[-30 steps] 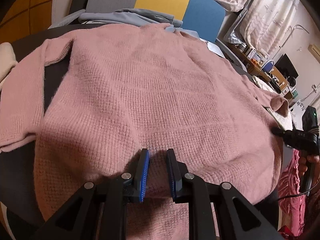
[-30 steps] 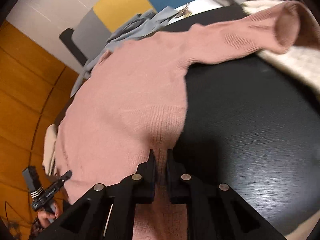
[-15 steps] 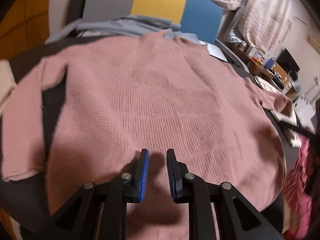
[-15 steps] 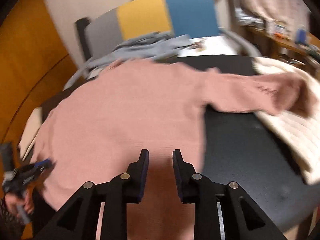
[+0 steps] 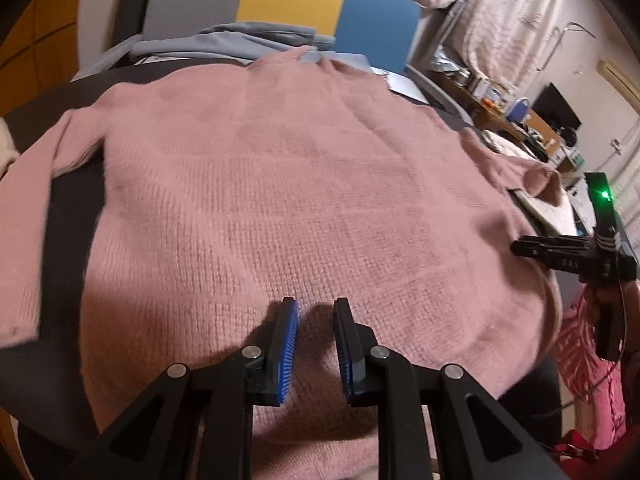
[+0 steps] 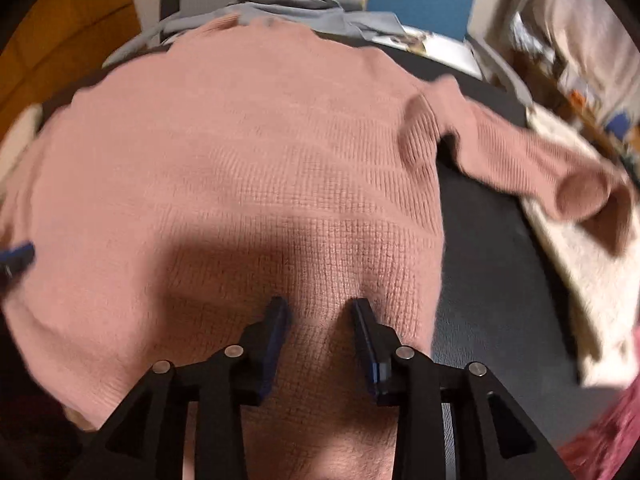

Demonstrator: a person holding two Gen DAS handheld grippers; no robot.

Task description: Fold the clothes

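- The black table [image 6: 492, 280] carries the pink sweater [image 5: 288, 184], spread flat across most of it, collar at 12 o'clock, hem at 6 o'clock, both sleeves laid outward.
- The right sleeve [image 6: 532, 160] runs toward 3 o'clock and its cuff rests on a cream knit [image 6: 592, 272]; dragged inward, it could snag and pull that along.
- Risk, as I judge it: a shallow bite on loose knit would slip, or stretch the hem askew.
- The right gripper [image 6: 320, 312] hangs over the hem, jaws parted wide, holding nothing; a second ago it was pinched onto the side edge.
- The left gripper [image 5: 316, 312] hovers at 6 o'clock, gap narrow and empty, as before.
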